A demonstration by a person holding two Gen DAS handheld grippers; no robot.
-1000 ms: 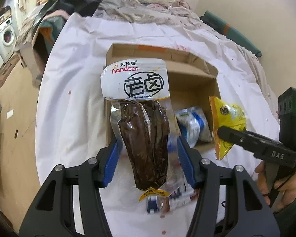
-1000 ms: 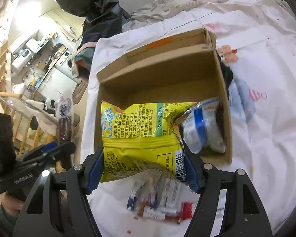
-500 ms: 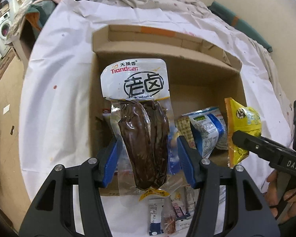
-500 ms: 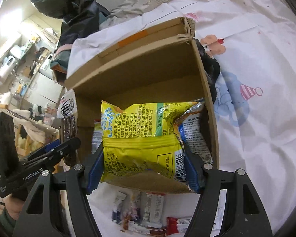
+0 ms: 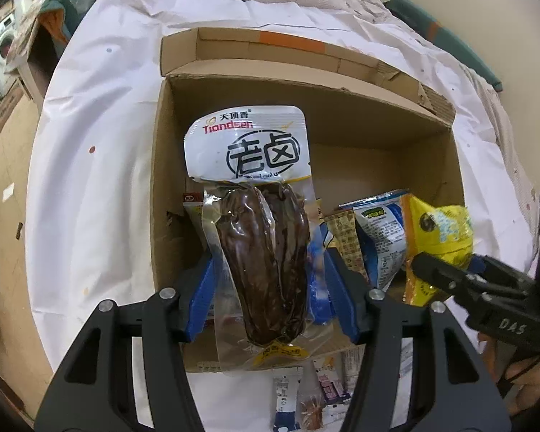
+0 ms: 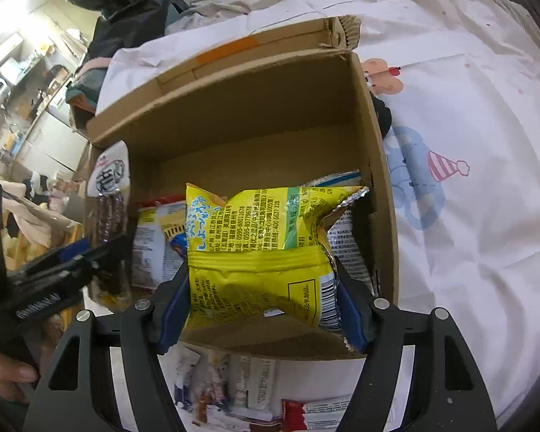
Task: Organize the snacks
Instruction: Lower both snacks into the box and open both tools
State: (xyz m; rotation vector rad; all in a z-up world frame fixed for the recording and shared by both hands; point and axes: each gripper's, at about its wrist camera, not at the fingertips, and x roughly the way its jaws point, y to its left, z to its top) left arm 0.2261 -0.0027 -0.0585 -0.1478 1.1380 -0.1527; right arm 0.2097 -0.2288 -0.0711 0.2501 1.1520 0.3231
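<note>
L gripper (image 5: 266,280) fingers gripping brown meat pouch (image 5: 262,262), long axis pointing into cardboard box (image 5: 342,118); R gripper (image 6: 262,298) fingers gripping yellow snack bag (image 6: 255,252), both hanging over box interior.

Both pictures are lit by soft, even daylight, and most things are seen clearly. The white cloth (image 5: 100,165) is made very bright, almost washed out in places. Shiny glare is seen on the clear pack of dark meat (image 5: 266,266) and on the yellow bag (image 6: 259,252). The inside of the cardboard box (image 6: 255,108) is left in soft shadow. In the right wrist view, the room at the far left (image 6: 14,82) is blown out by strong light. Straight lines are bent near the edges, and the corners are cut off in black. The small packets at the bottom (image 6: 234,385) are blurred.
</note>
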